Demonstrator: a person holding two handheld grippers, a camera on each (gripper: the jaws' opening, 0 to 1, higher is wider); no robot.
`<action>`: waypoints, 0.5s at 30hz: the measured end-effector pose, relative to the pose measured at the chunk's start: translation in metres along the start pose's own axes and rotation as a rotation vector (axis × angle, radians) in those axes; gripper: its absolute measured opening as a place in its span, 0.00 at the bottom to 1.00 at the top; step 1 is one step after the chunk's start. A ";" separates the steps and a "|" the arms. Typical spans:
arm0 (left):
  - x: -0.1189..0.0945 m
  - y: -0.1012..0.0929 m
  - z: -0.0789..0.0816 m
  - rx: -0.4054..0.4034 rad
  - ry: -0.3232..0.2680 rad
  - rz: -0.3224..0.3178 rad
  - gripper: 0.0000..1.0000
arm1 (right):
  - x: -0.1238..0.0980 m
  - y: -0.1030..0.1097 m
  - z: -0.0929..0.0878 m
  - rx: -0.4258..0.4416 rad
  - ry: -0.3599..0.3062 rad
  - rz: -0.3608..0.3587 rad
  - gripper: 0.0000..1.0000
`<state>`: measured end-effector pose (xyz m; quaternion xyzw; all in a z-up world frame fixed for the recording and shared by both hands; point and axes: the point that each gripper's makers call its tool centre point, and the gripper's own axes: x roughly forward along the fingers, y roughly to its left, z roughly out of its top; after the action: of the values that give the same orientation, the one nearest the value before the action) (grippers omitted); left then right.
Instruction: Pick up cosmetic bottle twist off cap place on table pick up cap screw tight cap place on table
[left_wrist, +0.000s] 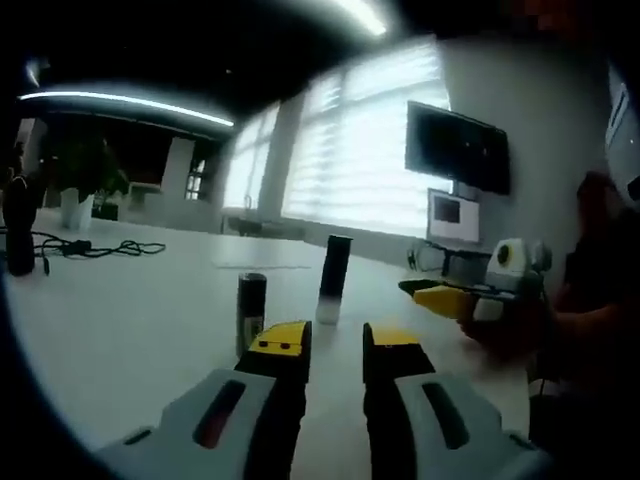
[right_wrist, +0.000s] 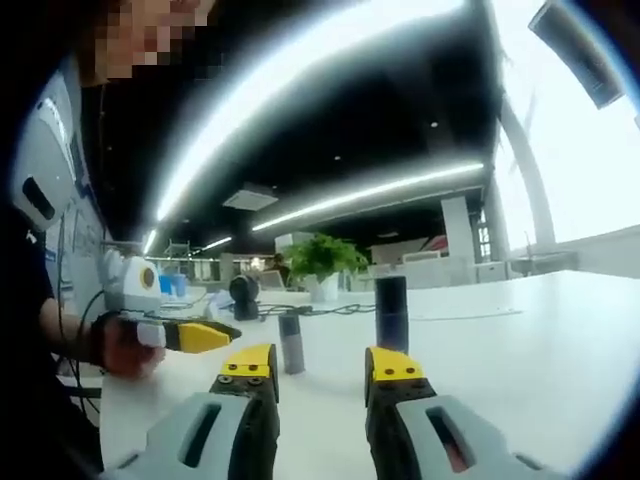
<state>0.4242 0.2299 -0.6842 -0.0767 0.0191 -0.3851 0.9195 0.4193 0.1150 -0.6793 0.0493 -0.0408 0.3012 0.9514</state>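
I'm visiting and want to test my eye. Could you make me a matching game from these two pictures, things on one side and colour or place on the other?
Things:
1. tall bottle
2. small cap
3. potted plant
4. screen

Descriptions:
A. green leaves, far end of the table
B. dark, hung on the wall
C. dark top, pale base, standing on the white table
D. short dark cylinder standing just beyond the left gripper

Pairs: 1-C, 2-D, 3-A, 4-B

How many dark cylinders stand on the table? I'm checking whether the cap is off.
2: a tall bottle and a shorter cylinder nearer the left gripper; which is the cap, I cannot tell.
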 end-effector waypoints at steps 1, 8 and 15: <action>0.004 -0.001 -0.003 0.035 0.018 0.000 0.15 | 0.000 0.000 0.000 0.001 0.001 -0.002 0.27; 0.032 -0.014 -0.011 0.133 0.064 -0.020 0.29 | -0.001 -0.004 0.000 -0.002 -0.003 -0.015 0.27; 0.056 -0.016 -0.014 0.116 0.077 -0.020 0.31 | -0.006 -0.015 0.010 0.091 -0.061 -0.027 0.26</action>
<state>0.4514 0.1771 -0.6947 -0.0085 0.0314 -0.3972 0.9171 0.4221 0.0984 -0.6711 0.1021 -0.0554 0.2881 0.9505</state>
